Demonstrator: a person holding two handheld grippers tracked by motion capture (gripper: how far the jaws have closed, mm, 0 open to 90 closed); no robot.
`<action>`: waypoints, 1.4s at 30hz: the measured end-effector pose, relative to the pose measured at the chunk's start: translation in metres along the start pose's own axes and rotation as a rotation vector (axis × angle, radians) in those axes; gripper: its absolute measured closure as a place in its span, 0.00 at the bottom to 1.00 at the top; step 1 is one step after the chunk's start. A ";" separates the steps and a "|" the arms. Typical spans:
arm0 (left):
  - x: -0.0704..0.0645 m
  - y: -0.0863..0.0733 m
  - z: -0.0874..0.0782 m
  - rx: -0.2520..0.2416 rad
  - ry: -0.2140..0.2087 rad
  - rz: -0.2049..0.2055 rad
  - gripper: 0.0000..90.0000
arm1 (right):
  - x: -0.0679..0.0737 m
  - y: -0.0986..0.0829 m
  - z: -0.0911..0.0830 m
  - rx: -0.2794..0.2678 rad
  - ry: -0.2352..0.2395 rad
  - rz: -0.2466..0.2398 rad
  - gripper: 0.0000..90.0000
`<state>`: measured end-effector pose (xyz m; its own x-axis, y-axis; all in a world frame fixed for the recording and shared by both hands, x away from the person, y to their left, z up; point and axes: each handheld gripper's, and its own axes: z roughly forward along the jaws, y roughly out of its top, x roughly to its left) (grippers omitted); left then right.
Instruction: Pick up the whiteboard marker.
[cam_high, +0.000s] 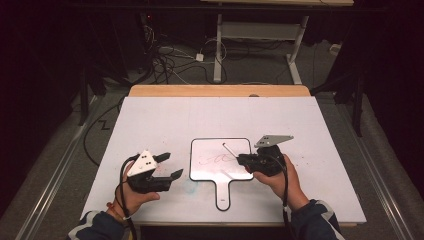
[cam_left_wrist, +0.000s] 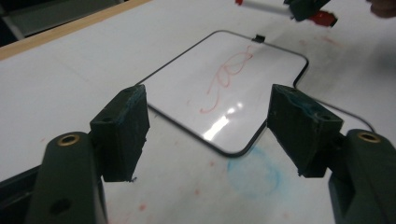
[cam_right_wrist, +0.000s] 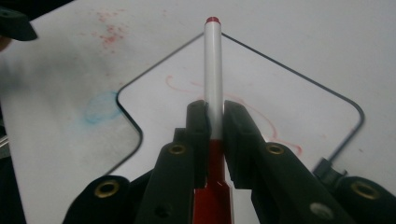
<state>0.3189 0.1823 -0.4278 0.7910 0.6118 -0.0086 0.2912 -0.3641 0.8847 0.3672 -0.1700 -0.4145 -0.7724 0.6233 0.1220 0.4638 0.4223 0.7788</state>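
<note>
A small handled whiteboard (cam_high: 210, 170) lies flat at the table's middle with a red scribble (cam_high: 216, 160) on it. My right gripper (cam_high: 240, 159) hovers over the board's right edge, shut on a white marker (cam_high: 229, 149) with a red tip that points left over the board. Seen from the right gripper view, the marker (cam_right_wrist: 214, 70) sticks out between the closed jaws of the right gripper (cam_right_wrist: 214, 106), above the whiteboard (cam_right_wrist: 289, 107). My left gripper (cam_high: 173, 165) stands open and empty just left of the board. In the left gripper view, the left gripper (cam_left_wrist: 208, 116) frames the whiteboard (cam_left_wrist: 187, 88) and its scribble (cam_left_wrist: 229, 74).
A faint blue smudge (cam_left_wrist: 254, 175) marks the table beside the board's near left corner, and red specks (cam_right_wrist: 109, 28) dot the surface. The table's wooden far edge (cam_high: 220, 90) borders a floor with cables (cam_high: 165, 60) and another desk's legs (cam_high: 218, 50).
</note>
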 end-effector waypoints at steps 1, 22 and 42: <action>-0.003 0.004 0.004 -0.002 -0.007 -0.001 0.32 | 0.004 0.001 0.001 -0.003 0.003 -0.013 0.91; -0.010 0.028 0.051 -0.039 -0.186 -0.176 0.46 | 0.036 0.003 0.009 -0.111 0.078 -0.126 0.91; -0.019 0.035 0.064 -0.099 -0.286 -0.220 0.71 | 0.049 0.000 0.018 -0.089 0.070 -0.209 0.91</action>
<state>0.3484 0.1127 -0.4263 0.8377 0.4417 -0.3212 0.4287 -0.1674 0.8878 0.3375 -0.1274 -0.4198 -0.8773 0.4799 -0.0077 0.2529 0.4759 0.8424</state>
